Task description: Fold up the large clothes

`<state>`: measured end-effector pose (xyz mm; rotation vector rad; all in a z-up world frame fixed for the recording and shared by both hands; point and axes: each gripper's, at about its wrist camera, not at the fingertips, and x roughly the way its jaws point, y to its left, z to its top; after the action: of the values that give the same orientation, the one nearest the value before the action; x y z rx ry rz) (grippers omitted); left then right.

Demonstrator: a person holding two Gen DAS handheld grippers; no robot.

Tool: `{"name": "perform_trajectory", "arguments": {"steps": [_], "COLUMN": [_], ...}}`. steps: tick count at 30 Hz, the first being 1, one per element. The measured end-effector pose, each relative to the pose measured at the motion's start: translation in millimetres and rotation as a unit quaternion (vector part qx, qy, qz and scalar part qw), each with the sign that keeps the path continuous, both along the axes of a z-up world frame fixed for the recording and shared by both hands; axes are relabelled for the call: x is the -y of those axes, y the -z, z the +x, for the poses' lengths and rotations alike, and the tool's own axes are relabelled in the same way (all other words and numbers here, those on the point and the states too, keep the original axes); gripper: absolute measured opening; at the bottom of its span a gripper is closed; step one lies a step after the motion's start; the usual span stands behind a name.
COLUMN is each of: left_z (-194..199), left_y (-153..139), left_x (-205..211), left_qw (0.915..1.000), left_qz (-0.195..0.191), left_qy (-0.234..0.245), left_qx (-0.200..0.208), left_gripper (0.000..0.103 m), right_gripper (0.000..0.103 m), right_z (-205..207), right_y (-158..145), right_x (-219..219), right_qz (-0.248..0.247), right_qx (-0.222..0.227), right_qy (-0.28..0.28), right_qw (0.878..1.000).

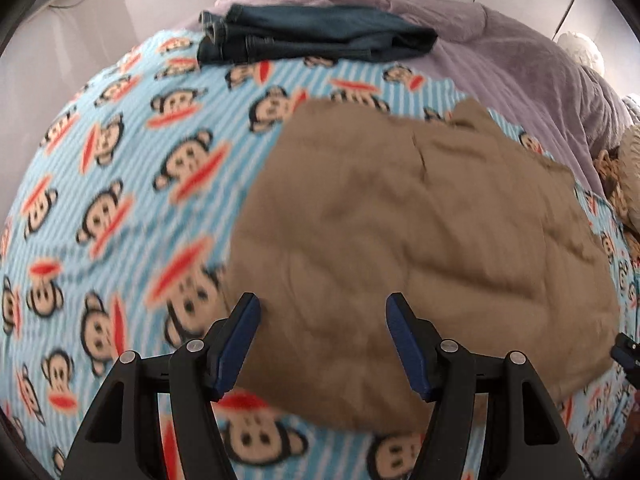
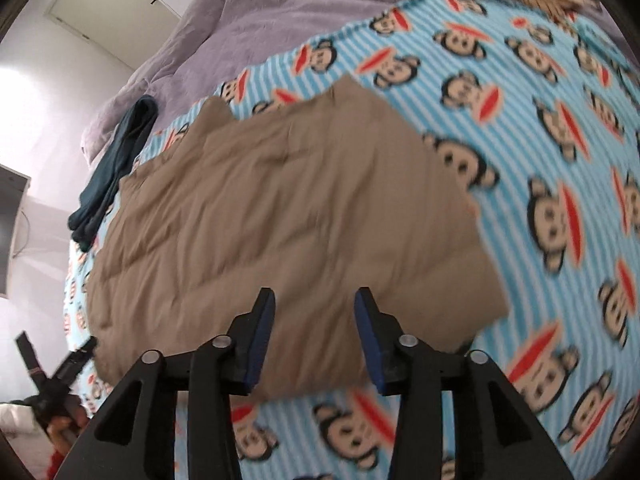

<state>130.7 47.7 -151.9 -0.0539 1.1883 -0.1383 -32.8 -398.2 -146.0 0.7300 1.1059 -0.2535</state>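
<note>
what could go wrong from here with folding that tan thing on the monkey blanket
1. Both the left gripper and right gripper are open above the wrinkled tan fabric garment, so a pinch could catch only the top layer, or the blue striped monkey-print fleece blanket beneath.
2. The garment's far edge looks uneven, so a fold might come out crooked.
3. The folded dark blue jeans lie beyond it; a sweeping fold might disturb them.

Tan garment (image 1: 420,240) (image 2: 280,220) — folded, wrinkled, flat on the monkey-print blanket (image 1: 120,200) (image 2: 560,160)
</note>
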Motion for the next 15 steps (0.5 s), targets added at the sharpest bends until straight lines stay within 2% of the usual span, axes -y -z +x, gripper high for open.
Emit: {"name": "perform_trajectory", "arguments": {"steps": [1, 4, 5, 11, 12, 13, 15], "left_z": [-6, -18, -22, -35, -37, -39, -44], "left_y": [1, 1, 1, 5, 6, 7, 8], "left_x": [1, 2, 2, -1, -2, -3, -3], "left_qw": [1.0000, 0.9998, 0.9996, 0.9988, 0.9986, 0.9984, 0.9981], "left_qz": [-0.002, -0.018, -0.023, -0.036, -0.038, -0.037, -0.045], "left_qy": [0.002, 0.004, 0.004, -0.006, -0.009, -0.013, -0.015], "left_qx": [-0.003, -0.010, -0.012, -0.032, -0.036, -0.040, -0.039], "left_gripper": [0.067, 0.089, 0.090, 0.091, 0.094, 0.103, 0.103], "right_gripper": [0.056, 0.064, 0.069, 0.079, 0.079, 0.080, 0.083], "right_z": [-4, -15, -17, -33, -36, -40, -46], "right_y": [2, 7, 9, 15, 16, 18, 21], "right_x": [-4, -13, -15, -23, -23, -22, -21], "right_qz": [0.008, 0.025, 0.031, 0.054, 0.060, 0.067, 0.082], "right_qx": [0.001, -0.001, -0.001, -0.003, -0.003, -0.003, -0.002], "right_qy": [0.001, 0.006, 0.005, 0.016, 0.021, 0.026, 0.036], "right_qw": [1.000, 1.000, 1.000, 0.998, 0.998, 0.997, 0.996]}}
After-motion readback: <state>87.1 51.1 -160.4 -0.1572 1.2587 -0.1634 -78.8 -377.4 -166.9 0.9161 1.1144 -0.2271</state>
